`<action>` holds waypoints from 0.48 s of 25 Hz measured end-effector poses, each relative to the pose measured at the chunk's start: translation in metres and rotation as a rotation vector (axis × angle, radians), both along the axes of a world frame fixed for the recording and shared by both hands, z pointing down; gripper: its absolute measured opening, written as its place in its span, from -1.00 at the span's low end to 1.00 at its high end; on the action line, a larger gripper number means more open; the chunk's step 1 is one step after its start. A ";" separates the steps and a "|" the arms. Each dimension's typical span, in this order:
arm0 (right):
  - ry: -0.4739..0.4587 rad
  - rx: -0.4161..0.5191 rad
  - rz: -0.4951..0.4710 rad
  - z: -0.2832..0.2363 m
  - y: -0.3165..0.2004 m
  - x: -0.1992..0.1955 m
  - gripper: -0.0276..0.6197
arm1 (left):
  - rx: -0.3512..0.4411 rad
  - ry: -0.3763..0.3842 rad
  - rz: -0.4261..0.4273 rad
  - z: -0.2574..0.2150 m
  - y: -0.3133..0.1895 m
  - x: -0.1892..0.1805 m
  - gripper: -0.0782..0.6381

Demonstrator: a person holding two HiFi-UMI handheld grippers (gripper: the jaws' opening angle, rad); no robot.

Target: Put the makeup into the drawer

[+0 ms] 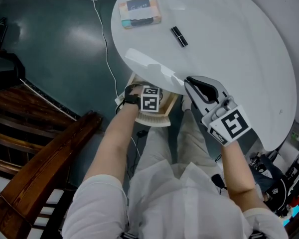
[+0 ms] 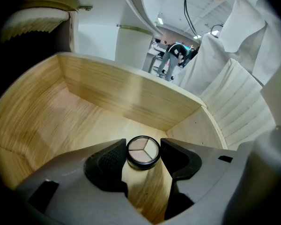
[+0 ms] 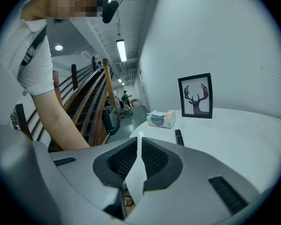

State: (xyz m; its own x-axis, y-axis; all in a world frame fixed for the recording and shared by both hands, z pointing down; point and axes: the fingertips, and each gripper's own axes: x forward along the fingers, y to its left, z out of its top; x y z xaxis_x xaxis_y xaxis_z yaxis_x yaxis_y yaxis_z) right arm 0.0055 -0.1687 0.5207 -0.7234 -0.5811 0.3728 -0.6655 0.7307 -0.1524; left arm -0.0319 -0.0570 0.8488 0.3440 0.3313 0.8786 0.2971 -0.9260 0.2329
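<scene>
L gripper (image 2: 143,147) pinches the compact (image 2: 143,152) right at its jaw tips, one pad on each side, low centre of the L gripper view. Compact is round w/ a black rim, lid-less face up, three wedge pans in beige, pink and pale cream tones. It hangs inside the drawer (image 2: 131,93), above the floor near the right-hand corner; can't tell if it touches the wood. Drawer is light wood, plain walls, and only the compact shows in it. In the head view the drawer (image 1: 165,114) sticks out under the near edge of the white round table (image 1: 229,49), centre frame.

R gripper (image 3: 139,149) has jaws pressed nearly together w/ a thin slit, nothing betw them, over the table edge. On the table: black lipstick (image 1: 179,36) upper centre, tissue pack (image 1: 139,12) top left, framed deer pic (image 3: 195,95).
</scene>
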 end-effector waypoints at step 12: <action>0.004 0.002 0.000 -0.005 0.002 0.004 -0.88 | 0.007 0.028 -0.070 -0.017 -0.008 0.005 0.01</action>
